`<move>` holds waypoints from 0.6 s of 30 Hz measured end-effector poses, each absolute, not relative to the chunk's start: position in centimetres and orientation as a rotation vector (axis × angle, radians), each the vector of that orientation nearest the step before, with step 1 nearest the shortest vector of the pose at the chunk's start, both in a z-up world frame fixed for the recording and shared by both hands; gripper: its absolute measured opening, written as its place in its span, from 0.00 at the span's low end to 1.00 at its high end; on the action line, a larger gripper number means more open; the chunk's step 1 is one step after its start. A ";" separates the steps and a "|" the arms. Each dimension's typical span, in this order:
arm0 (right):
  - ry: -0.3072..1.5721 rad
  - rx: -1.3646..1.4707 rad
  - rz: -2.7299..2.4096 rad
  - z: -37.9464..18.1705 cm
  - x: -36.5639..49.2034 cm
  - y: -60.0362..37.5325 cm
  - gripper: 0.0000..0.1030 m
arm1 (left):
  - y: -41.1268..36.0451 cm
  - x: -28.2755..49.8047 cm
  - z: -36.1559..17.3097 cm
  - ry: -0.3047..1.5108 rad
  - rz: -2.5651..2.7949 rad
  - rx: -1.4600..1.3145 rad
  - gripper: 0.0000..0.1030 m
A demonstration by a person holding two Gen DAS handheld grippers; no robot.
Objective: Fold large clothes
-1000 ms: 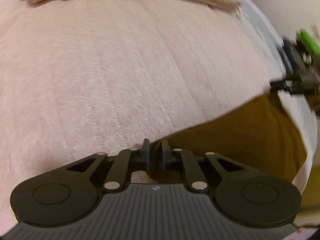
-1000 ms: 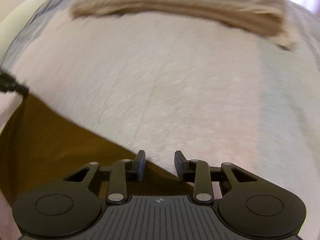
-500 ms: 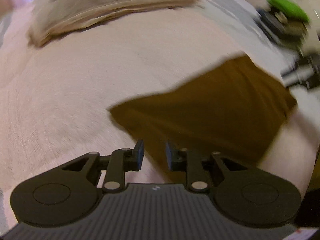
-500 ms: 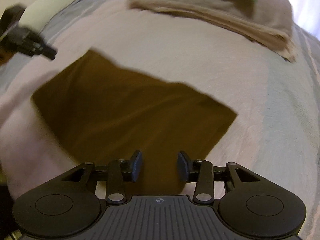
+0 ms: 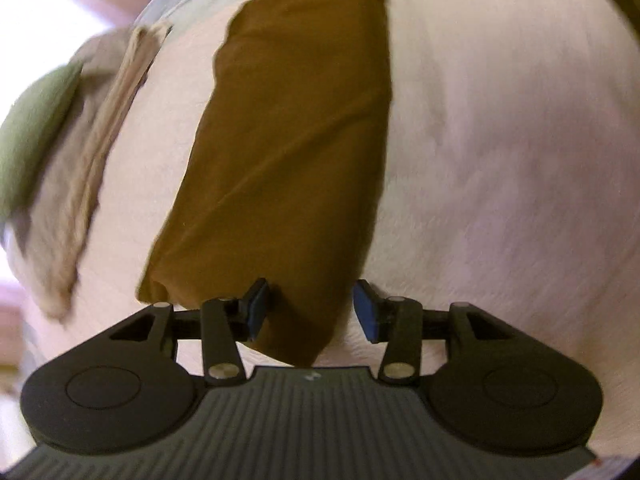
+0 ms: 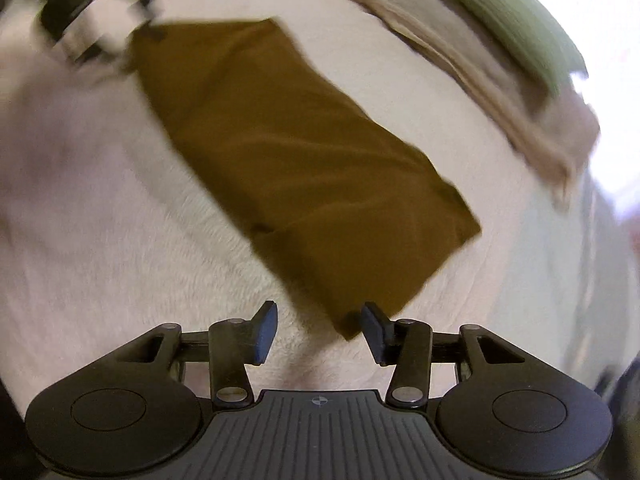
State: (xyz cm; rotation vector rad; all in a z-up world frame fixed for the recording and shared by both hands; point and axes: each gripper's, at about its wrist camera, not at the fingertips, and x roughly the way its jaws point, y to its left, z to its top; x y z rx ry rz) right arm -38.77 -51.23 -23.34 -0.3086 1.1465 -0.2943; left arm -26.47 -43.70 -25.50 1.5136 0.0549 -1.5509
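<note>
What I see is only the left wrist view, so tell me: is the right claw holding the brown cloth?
Observer: No. The right claw is open and has just been opening. One corner of the cloth lies between its fingers, unpinched.
Operator: Is that end of the cloth lying flat?
Observer: Yes. It rests flat on the blanket, and its other corner there looks square.
</note>
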 end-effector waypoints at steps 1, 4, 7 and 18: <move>1.147 -0.390 -0.285 -23.9 -38.5 -50.3 0.44 | -43.6 -26.5 -26.1 0.023 -1.540 1.530 0.40; 1.129 -0.614 -0.255 -25.7 -37.8 -48.3 0.45 | -43.7 -26.2 -26.4 -0.016 -1.534 1.532 0.13; 1.096 -0.743 -0.242 -27.8 -37.0 -48.3 0.45 | -44.1 -24.8 -24.8 0.110 -1.525 1.394 0.07; 1.166 -0.744 -0.249 -30.0 -39.4 -52.3 0.02 | -43.5 -22.9 -23.0 0.320 -1.504 1.266 0.05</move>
